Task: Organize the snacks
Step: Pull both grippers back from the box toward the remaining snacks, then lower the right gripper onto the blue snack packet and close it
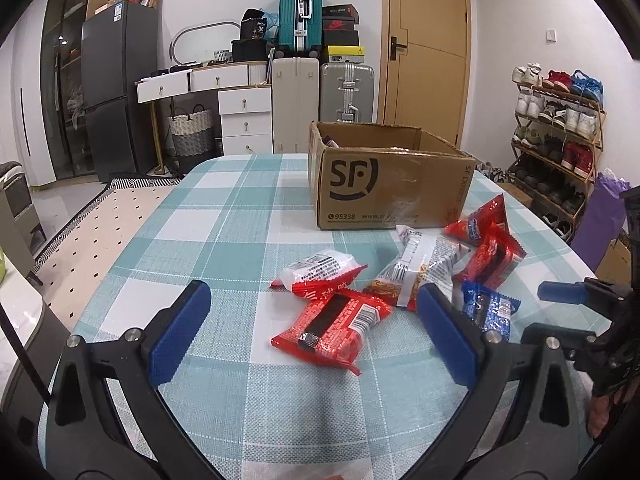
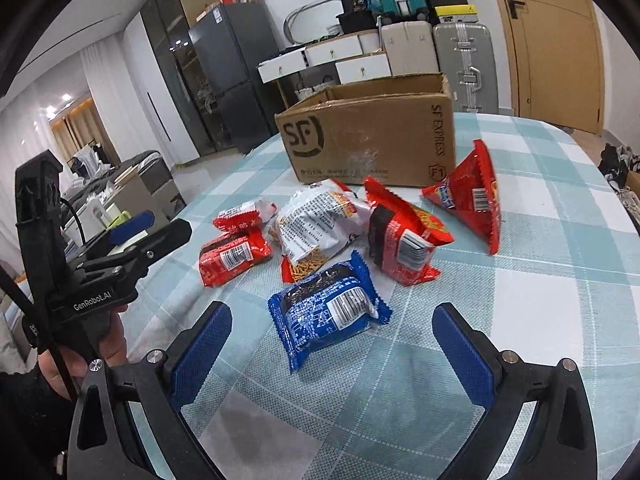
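The snack packets, such as the blue packet (image 2: pixel 328 312) and the red packet (image 1: pixel 332 326), are glossy crinkled plastic film that catches the light. The box (image 1: pixel 384 184) is matt brown cardboard with a shiny strip of clear tape, and the bench (image 1: pixel 224 224) wears a woven checked cloth. Each claw, left claw (image 1: pixel 314 334) and right claw (image 2: pixel 332 354), is matt black plastic with ribbed blue pads (image 2: pixel 200 354) and bright metal screws.

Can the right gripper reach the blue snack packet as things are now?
Probably yes. The right gripper is open, and the blue snack packet lies flat on the table just ahead of its fingers, with nothing between.
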`<state>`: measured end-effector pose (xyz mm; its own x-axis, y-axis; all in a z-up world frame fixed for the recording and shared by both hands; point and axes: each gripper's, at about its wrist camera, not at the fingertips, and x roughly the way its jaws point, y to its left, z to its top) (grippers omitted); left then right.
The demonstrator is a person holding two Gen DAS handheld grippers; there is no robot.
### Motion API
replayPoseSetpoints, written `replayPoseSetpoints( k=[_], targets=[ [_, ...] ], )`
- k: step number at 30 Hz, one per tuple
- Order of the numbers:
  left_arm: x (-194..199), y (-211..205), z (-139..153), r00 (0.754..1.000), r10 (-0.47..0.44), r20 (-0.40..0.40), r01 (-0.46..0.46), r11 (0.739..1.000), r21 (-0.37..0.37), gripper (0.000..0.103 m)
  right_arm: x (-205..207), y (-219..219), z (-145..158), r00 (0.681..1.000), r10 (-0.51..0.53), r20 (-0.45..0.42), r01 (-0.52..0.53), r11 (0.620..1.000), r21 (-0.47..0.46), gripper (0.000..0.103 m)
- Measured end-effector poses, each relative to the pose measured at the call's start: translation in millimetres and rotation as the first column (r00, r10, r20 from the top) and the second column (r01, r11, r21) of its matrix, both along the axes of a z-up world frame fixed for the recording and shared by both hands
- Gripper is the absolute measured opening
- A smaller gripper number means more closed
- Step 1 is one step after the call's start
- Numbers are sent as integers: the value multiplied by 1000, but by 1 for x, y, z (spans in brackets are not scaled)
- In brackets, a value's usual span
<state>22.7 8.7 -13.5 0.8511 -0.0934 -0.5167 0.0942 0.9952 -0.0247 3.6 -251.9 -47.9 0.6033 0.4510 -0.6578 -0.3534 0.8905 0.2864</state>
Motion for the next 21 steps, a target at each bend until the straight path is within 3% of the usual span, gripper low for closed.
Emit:
replayPoseSetpoints(
  k=[15, 17, 19, 21],
  targets=[
    [5, 10, -6, 1000, 5, -22, -6, 997, -74, 103, 32, 33, -16, 996, 58, -73, -66, 991, -113, 102],
    [6, 11, -7, 1000, 6, -24, -8, 997, -80, 103, 35, 37, -19, 995, 60, -85, -71, 989, -128, 96],
    [8, 12, -8, 1000, 7, -27, -9, 996, -86, 102, 38, 39, -22, 993, 60, -98, -74, 987, -143, 77],
    [7, 12, -7, 1000, 7, -24, -8, 997, -82, 102, 41, 41, -26, 992, 55, -115, -73, 985, -157, 71]
  ],
)
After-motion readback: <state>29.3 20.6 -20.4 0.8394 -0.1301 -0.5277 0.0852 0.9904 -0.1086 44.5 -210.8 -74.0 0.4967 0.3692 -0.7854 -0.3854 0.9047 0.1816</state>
